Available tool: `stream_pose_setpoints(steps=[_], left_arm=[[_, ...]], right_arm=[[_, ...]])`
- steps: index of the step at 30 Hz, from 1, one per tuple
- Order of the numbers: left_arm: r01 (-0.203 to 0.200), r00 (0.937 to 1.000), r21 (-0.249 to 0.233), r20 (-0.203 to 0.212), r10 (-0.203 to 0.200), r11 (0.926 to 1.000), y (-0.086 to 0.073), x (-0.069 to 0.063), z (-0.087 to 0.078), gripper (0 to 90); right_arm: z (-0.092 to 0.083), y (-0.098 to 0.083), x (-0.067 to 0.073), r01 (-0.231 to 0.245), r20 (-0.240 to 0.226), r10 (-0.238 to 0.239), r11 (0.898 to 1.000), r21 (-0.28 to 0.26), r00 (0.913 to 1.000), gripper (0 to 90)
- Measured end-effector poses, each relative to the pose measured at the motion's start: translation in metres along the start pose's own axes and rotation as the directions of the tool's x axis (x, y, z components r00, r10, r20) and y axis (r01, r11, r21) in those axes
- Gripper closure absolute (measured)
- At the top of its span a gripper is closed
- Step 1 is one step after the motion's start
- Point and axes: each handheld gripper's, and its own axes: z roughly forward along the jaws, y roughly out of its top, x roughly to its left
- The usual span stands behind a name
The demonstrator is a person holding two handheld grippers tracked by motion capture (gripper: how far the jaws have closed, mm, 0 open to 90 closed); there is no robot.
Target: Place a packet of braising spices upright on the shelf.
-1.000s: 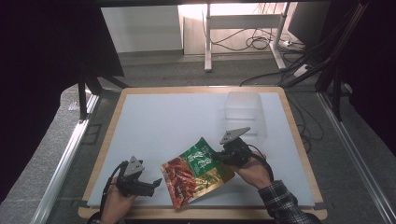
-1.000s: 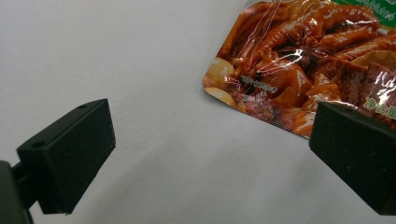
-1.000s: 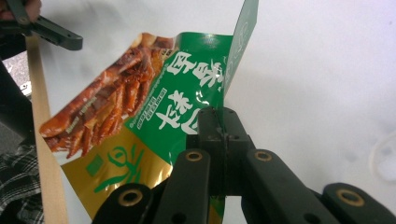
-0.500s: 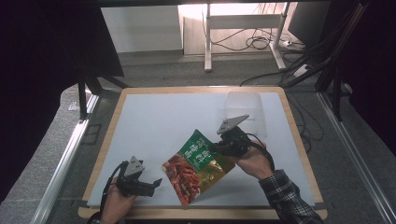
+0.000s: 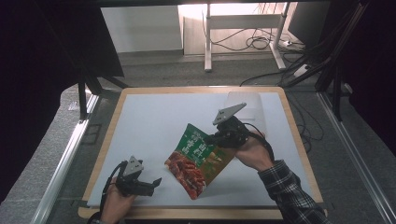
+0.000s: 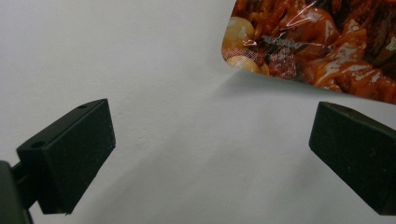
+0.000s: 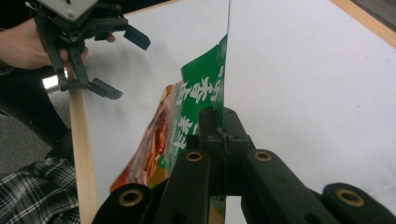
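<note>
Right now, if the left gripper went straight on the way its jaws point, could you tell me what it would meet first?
Probably the snack pouch: its lower corner lies just ahead of the open left gripper, slightly right of centre, lifted above the white table. Depth is unclear, so it might slide underneath.

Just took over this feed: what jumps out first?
The red and green snack bag, pinched at its edge by the right tool near the table's middle, its lower corner near the front. The left tool rests open at the front left of the white table, facing the bag.
</note>
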Motion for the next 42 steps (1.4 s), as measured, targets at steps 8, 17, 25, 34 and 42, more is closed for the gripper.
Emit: stream_pose_setpoints(steps=[8,17,25,34,42], left_arm=[[0.016,0.9998,-0.022,0.011,-0.016,0.9996,0.0,0.001,-0.002,0.2],[0.016,0.9998,-0.023,0.009,-0.016,0.9996,0.0,0.002,-0.002,0.0],[0.022,0.9997,-0.025,0.006,-0.022,0.9994,0.0,0.003,-0.002,0.0],[0.019,0.9998,-0.022,0.008,-0.019,0.9996,0.0,0.002,-0.002,0.0],[0.015,0.9999,-0.02,0.009,-0.015,0.9997,0.0,0.002,-0.003,0.0]], right_arm=[[-0.009,0.017,0.002,0.02,-0.009,-0.02,1.0,0.0,0.9998,89.5],[-0.021,0.034,0.004,0.058,0.025,-0.058,0.998,0.002,0.998,89.6],[-0.03,0.045,-0.003,0.067,0.082,-0.067,0.998,0.002,0.9943,89.6],[-0.038,0.055,-0.015,0.048,0.097,-0.047,0.999,-0.012,0.9942,89.6],[-0.043,0.067,-0.025,0.027,0.107,-0.023,0.999,-0.032,0.9939,89.6]])
